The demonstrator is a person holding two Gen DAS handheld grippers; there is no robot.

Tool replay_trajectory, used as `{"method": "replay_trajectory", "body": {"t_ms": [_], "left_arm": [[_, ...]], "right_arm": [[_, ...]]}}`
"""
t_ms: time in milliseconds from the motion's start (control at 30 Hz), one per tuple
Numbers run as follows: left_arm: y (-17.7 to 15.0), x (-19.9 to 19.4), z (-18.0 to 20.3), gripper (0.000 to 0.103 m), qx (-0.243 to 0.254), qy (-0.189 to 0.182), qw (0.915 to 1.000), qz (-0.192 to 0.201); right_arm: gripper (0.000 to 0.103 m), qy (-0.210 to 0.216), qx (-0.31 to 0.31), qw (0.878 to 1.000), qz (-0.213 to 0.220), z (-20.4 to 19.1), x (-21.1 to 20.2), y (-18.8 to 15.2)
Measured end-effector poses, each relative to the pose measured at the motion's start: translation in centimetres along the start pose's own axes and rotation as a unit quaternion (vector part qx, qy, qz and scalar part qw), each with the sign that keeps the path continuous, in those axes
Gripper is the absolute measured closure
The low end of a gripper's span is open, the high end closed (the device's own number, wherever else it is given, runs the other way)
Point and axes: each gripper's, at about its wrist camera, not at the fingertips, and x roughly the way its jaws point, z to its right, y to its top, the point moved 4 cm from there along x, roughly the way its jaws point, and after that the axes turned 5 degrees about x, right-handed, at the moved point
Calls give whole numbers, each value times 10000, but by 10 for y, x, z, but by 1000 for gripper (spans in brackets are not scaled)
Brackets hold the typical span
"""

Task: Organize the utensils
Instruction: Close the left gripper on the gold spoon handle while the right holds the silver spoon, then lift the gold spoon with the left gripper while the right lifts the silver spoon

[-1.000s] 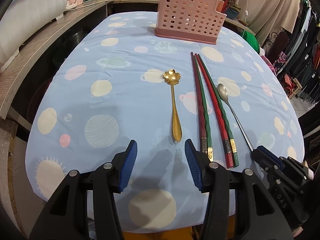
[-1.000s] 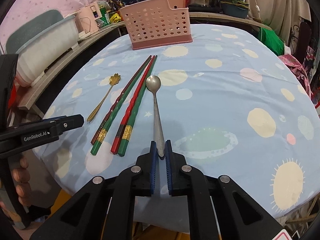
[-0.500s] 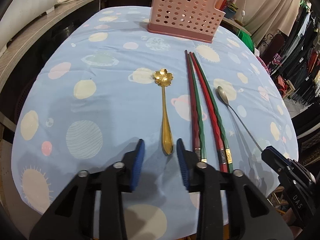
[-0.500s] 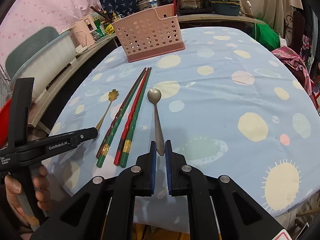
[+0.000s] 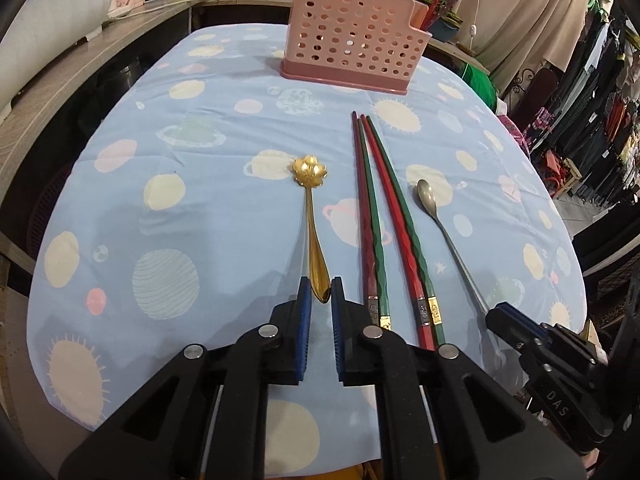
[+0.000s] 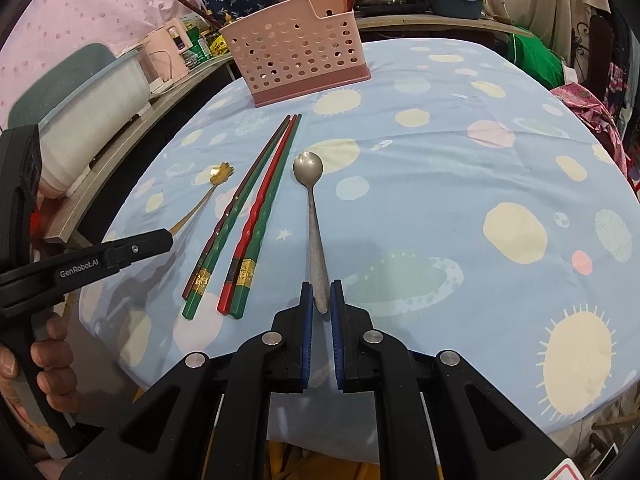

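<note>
A: Two grippers at the frame bottoms. The left gripper (image 5: pixel 319 292) has its ribbed blue pads narrowed about the gold spoon's (image 5: pixel 311 216) handle tip; whether they pinch it, I cannot tell.

B: And the right gripper (image 6: pixel 320 298)?

A: Clamped on the steel spoon's (image 6: pixel 312 216) flat handle end. Mid-frame lie four twisted red and green chopsticks (image 5: pixel 384 224) on the dotted cloth (image 5: pixel 208 168).

B: Farther up?

A: A perforated pink basket (image 5: pixel 352 52), top centre; its contents are hidden.
</note>
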Motion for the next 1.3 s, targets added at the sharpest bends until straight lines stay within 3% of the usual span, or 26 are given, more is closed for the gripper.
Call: {"method": "replay_trajectory", "body": {"t_ms": [300,367,633,1167,1233,1300], "left_arm": [[17,-33,2,95,13,6,9993,374],[24,-39,1,102,-8,23,9990,444],[50,-51,-1,102,65,92,9975,701],[103,-71,5,103,226,151,9935,1101],[110,-72,5,103,235,148,9930,1144],[115,-73,5,103,243,141,9928,1167]], "right_arm": [[94,25,-85,9996,256,-6,-18,8],[94,57,-61,9994,322,-8,-23,13],[94,185,-58,9982,575,-14,-38,37],[95,361,-195,9910,1272,-25,-57,118],[102,392,-198,9907,1289,-26,-55,126],[102,409,-201,9902,1323,-27,-55,132]]}}
